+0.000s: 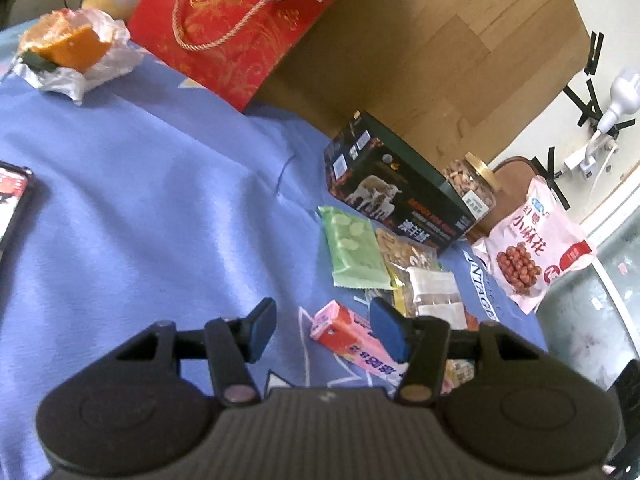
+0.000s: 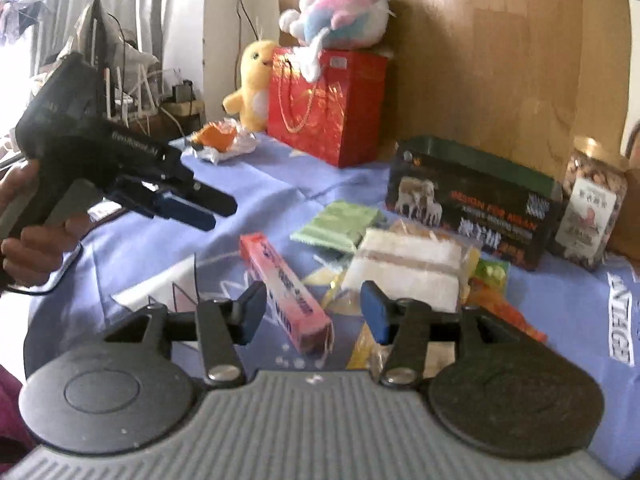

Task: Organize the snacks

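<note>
Snacks lie on a blue cloth (image 1: 140, 200). A pink box (image 1: 348, 334) lies just ahead of my open, empty left gripper (image 1: 326, 330). Beyond it are a green packet (image 1: 354, 254), a clear nut bag (image 1: 404, 252), a white wafer pack (image 1: 434, 292), a black box (image 1: 400, 196), a nut jar (image 1: 474, 188) and a pink-white bag (image 1: 536, 248). My right gripper (image 2: 314, 312) is open and empty, its jaws either side of the pink box's near end (image 2: 286, 288). The left gripper (image 2: 196, 206) also shows there, held above the cloth.
A red gift bag (image 1: 236, 28) with plush toys (image 2: 344, 12) stands at the back by a wooden board (image 1: 440, 48). Orange peel on plastic (image 1: 68, 48) lies at the far left. A phone (image 1: 12, 200) lies at the left edge.
</note>
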A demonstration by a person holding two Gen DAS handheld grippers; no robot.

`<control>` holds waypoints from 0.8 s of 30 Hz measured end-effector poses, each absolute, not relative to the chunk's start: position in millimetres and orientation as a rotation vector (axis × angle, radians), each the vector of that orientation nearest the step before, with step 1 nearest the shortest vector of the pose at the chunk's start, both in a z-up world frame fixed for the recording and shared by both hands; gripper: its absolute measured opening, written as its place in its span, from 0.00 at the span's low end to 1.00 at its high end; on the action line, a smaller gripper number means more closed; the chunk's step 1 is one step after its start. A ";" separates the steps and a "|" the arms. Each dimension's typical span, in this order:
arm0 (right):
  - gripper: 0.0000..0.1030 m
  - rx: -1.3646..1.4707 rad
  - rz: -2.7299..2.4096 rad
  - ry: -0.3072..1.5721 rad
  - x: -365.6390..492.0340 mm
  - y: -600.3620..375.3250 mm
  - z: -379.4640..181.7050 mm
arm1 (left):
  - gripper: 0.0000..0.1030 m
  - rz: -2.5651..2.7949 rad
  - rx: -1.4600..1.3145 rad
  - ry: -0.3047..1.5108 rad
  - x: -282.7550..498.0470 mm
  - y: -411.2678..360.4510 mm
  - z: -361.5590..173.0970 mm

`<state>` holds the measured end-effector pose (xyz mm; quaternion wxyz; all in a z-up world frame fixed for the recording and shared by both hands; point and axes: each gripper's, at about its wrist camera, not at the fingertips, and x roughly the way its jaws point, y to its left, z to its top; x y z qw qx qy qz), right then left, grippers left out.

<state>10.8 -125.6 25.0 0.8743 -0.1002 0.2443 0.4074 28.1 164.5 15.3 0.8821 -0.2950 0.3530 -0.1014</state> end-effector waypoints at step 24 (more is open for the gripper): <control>0.34 -0.152 0.835 0.644 13.8 -119.4 5.6 | 0.47 -0.294 -0.554 0.809 50.6 137.0 4.2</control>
